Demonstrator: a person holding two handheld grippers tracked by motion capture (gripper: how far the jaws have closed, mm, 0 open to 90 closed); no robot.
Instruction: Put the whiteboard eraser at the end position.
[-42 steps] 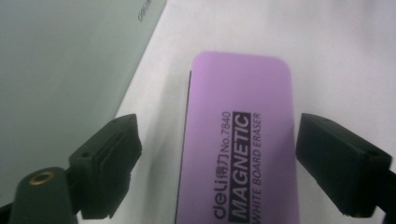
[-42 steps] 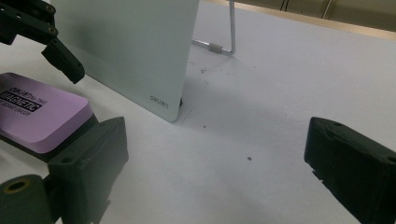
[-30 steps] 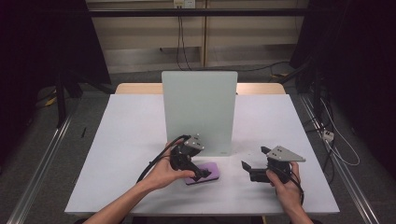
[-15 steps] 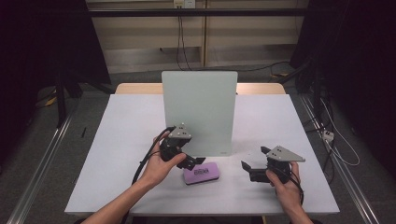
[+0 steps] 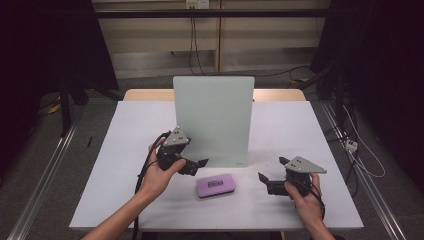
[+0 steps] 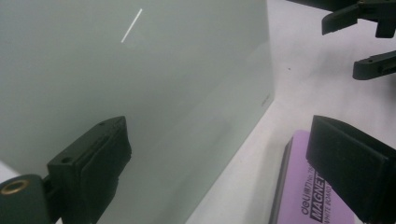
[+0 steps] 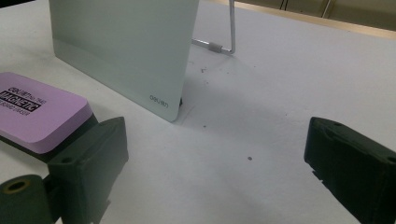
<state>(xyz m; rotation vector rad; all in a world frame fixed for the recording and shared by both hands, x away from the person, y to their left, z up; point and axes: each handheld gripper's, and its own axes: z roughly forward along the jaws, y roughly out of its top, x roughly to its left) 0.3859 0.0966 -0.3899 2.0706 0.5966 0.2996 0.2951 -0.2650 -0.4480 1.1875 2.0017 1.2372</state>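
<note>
Left claw (image 5: 200, 164) is spread wide with nothing in it, hovering just in front of the upright whiteboard (image 5: 214, 120). The purple eraser (image 5: 216, 185) lies flat on the worktop (image 5: 125, 150) right below and beside it, near the board's bottom edge. Right claw (image 5: 270, 179) is spread too, empty, off to the eraser's right.

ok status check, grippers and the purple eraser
Left hand-held gripper open, just above the eraser. Right hand-held gripper open, apart from it. Purple eraser flat on table, ungripped. Upright board close behind.
</note>
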